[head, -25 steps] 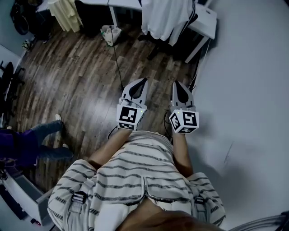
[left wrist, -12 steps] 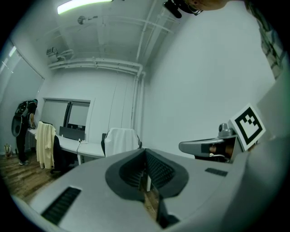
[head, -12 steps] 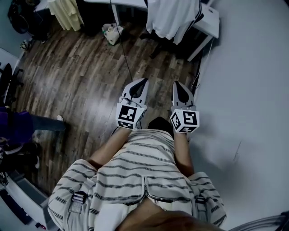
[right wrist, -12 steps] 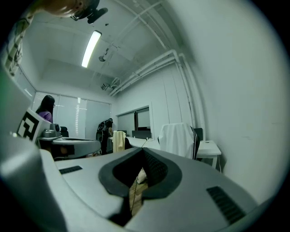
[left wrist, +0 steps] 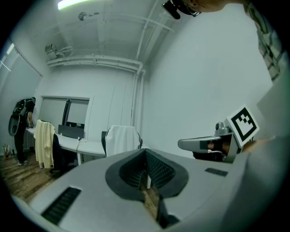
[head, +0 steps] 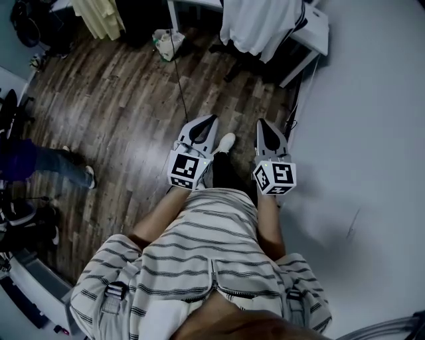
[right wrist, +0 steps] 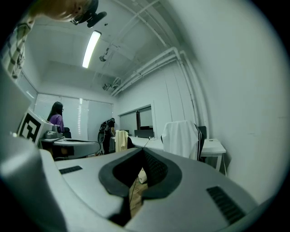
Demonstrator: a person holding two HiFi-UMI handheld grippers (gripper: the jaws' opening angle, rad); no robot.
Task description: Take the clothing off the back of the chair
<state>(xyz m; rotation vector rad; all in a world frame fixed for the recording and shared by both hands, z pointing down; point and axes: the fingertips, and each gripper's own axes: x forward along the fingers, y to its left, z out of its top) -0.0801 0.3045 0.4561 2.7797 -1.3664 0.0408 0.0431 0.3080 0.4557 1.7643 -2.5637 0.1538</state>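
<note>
Approach phase, by the look of it: nothing is grasped yet. Your left gripper [head: 208, 121] and right gripper [head: 263, 124] are held side by side out in front of you, pointing level, and both gripper views show the jaws closed together with nothing between them. The target is ahead: a white garment [head: 257, 23] with dark stripes down one edge, draped over the back of a dark chair [right wrist: 201, 136] that stands against the white tabletop [head: 317, 28] by the wall. It's well apart from both grippers, with bare wooden floor [head: 119, 113] in between. Next, I'd say you need to close that gap, open at least one pair of jaws, and pinch the cloth near the top of the chair back so it lifts up and over rather than dragging the chair. Don't mix it up with the pale yellow garment [head: 99, 16] hanging further left. As for writing: none readable. There are only the black-and-white square markers on your gripper cubes, and no brand or label shows on the clothing.
</note>
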